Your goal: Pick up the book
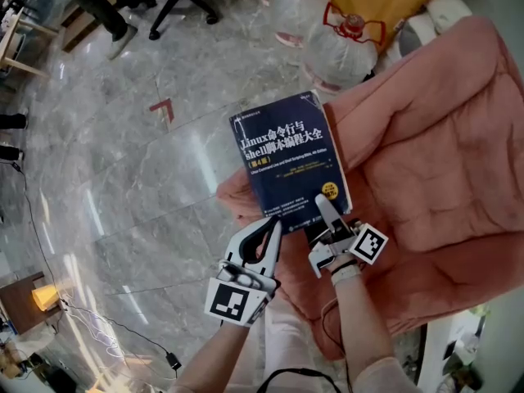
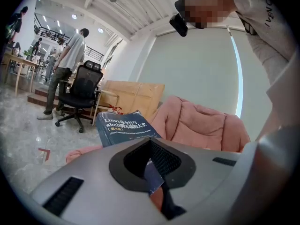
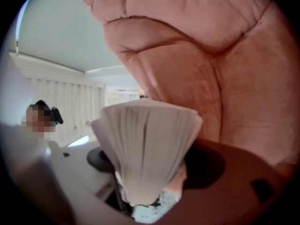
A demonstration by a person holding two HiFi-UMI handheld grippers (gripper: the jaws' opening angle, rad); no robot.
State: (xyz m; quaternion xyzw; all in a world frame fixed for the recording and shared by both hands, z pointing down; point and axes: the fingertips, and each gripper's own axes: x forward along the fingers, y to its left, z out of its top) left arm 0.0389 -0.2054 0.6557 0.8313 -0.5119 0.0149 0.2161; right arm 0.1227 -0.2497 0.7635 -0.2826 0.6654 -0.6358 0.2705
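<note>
A dark blue book [image 1: 288, 164] with white title print is held out over the front edge of a pink sofa [image 1: 442, 154]. My right gripper [image 1: 327, 216] is shut on the book's near edge, one finger lying on the cover. In the right gripper view the fanned page edges of the book [image 3: 146, 146] fill the space between the jaws of the right gripper [image 3: 145, 198]. My left gripper [image 1: 272, 223] is just left of it, its fingers closed into a loop with the tips by the book's near left corner. The left gripper view shows the book [image 2: 124, 127] beyond the grey jaw.
Grey marble floor [image 1: 123, 162] spreads to the left, with a red tape mark [image 1: 162, 109] and a cable [image 1: 106, 322]. Two large water jugs [image 1: 344, 43] stand behind the sofa. An office chair [image 2: 83, 92], a standing person [image 2: 69, 62] and cardboard [image 2: 133, 95] are farther off.
</note>
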